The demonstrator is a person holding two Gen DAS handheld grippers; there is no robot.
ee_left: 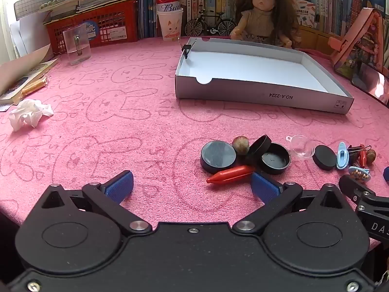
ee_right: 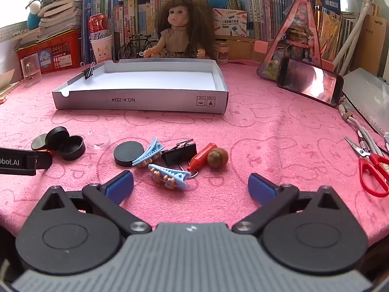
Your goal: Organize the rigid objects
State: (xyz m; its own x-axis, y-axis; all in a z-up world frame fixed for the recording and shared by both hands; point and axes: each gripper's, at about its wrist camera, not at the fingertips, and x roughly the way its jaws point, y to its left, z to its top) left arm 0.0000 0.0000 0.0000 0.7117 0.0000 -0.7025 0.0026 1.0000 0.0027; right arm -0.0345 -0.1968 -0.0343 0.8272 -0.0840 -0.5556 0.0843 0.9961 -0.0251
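A shallow white cardboard box (ee_left: 262, 95) (ee_right: 141, 101) lies on the pink cloth with a small binder clip (ee_right: 88, 71) on its left rim. Small rigid items lie in a row in front: black round lids (ee_left: 218, 156) (ee_right: 128, 153), a red pen-like piece (ee_left: 231, 174), a nut (ee_left: 240, 144) (ee_right: 218, 157), a clear cup (ee_left: 301, 146) (ee_right: 98, 140), blue hair clips (ee_right: 170, 174) (ee_left: 342, 155), a black binder clip (ee_right: 180, 154). My left gripper (ee_left: 192, 186) is open and empty, its right fingertip beside the red piece. My right gripper (ee_right: 190, 186) is open and empty, just in front of the hair clips.
A doll (ee_right: 181, 34), a toy bicycle (ee_left: 210, 25), books and a red crate (ee_left: 97, 28) line the back. A phone (ee_right: 310, 82) leans at the right, red scissors (ee_right: 372, 168) lie at the right edge. Crumpled tissue (ee_left: 29, 113) and a clear glass (ee_left: 76, 43) are at the left.
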